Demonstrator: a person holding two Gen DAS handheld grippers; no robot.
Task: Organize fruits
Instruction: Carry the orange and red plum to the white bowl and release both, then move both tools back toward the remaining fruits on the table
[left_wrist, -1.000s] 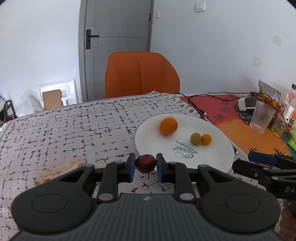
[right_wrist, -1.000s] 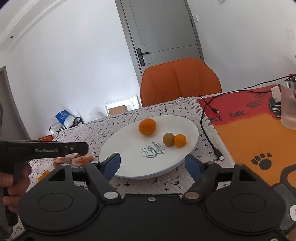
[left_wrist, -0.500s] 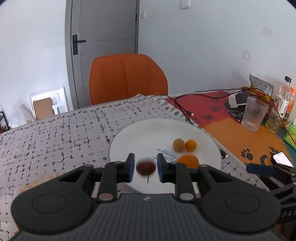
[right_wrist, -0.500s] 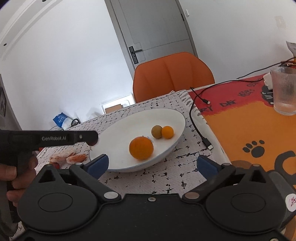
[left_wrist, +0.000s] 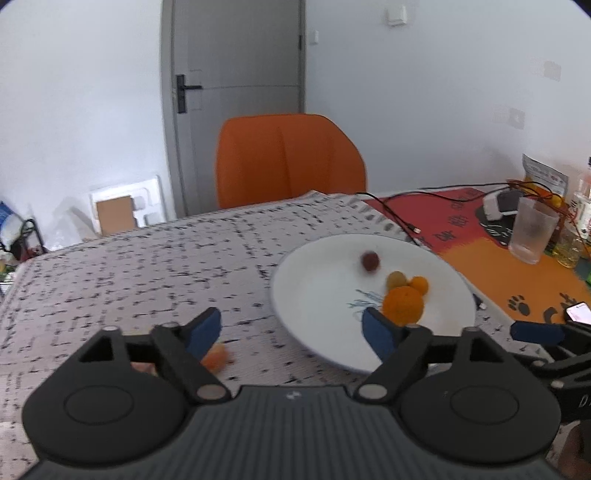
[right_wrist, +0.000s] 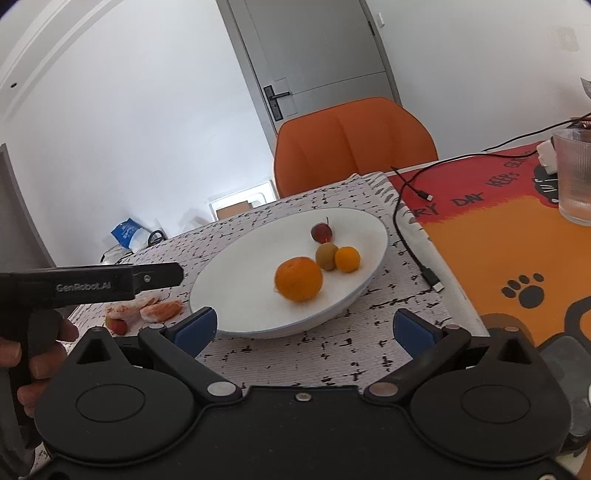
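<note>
Released dark red fruit (right_wrist: 321, 232) now on white plate (right_wrist: 236, 280), stem up

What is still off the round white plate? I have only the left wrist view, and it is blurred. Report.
Observer: Peeled orange segments lie on the black-and-white patterned cloth, beside the left edge of the white plate.
Operator: Check for anything else there.
Observer: A small red fruit lies on the cloth, at the segments' left end.
Operator: Confirm the dark red fruit on the plate.
Observer: The dark red fruit rests at the plate's far side, its thin stem pointing up.
</note>
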